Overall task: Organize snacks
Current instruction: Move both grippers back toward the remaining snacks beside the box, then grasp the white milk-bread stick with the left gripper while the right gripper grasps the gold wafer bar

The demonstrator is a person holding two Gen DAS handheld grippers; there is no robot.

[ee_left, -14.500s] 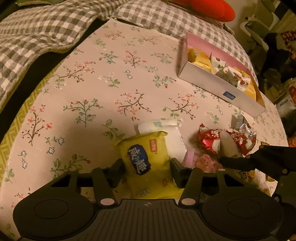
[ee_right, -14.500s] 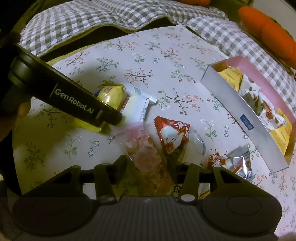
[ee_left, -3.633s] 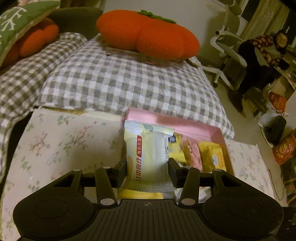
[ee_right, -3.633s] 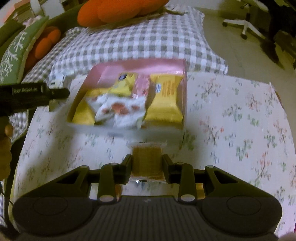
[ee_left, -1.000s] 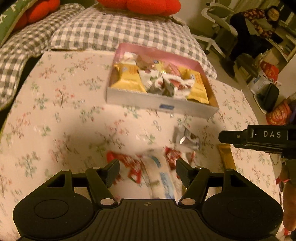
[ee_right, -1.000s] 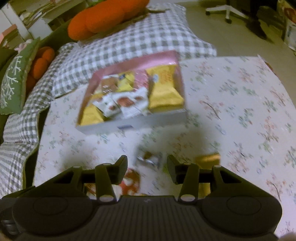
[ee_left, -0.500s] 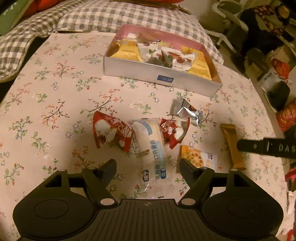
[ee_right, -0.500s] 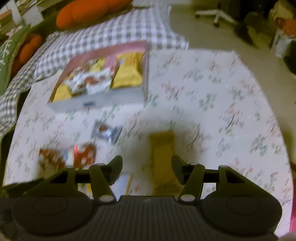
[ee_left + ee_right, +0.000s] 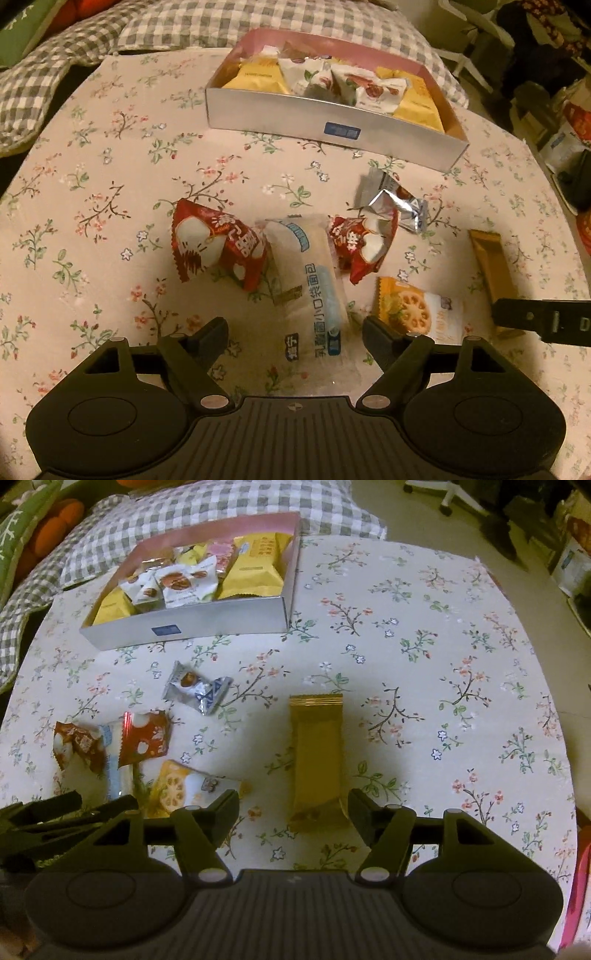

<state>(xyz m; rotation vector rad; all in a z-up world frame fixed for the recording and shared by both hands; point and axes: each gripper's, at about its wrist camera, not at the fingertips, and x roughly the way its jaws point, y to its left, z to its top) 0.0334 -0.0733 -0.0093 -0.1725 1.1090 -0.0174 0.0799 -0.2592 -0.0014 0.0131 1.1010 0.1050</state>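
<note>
Loose snacks lie on the floral tablecloth in front of a silver-walled pink box [image 9: 332, 122] [image 9: 184, 624] packed with packets. My left gripper [image 9: 295, 332] points down over a white bread packet [image 9: 317, 291]. Its jaws are opening, and the packet lies between them untouched. My right gripper [image 9: 291, 806] hangs over the near end of a gold bar [image 9: 316, 753] [image 9: 487, 262]. Its jaws are also opening, and the bar sits close to the right finger with no pad pressing on it. One right finger [image 9: 543, 321] shows at the edge of the left wrist view.
Two red packets [image 9: 218, 247] [image 9: 364, 243] flank the white one. A silver wrapper [image 9: 393, 206] and an orange lotus-root packet [image 9: 413, 306] lie between the grippers. Grey checked cushions [image 9: 184, 22] border the far side. The table edge [image 9: 554, 709] curves on the right.
Both grippers have sunk toward the table and spread their jaws wider. The white packet now sits between the left fingers and the gold bar between the right ones.
</note>
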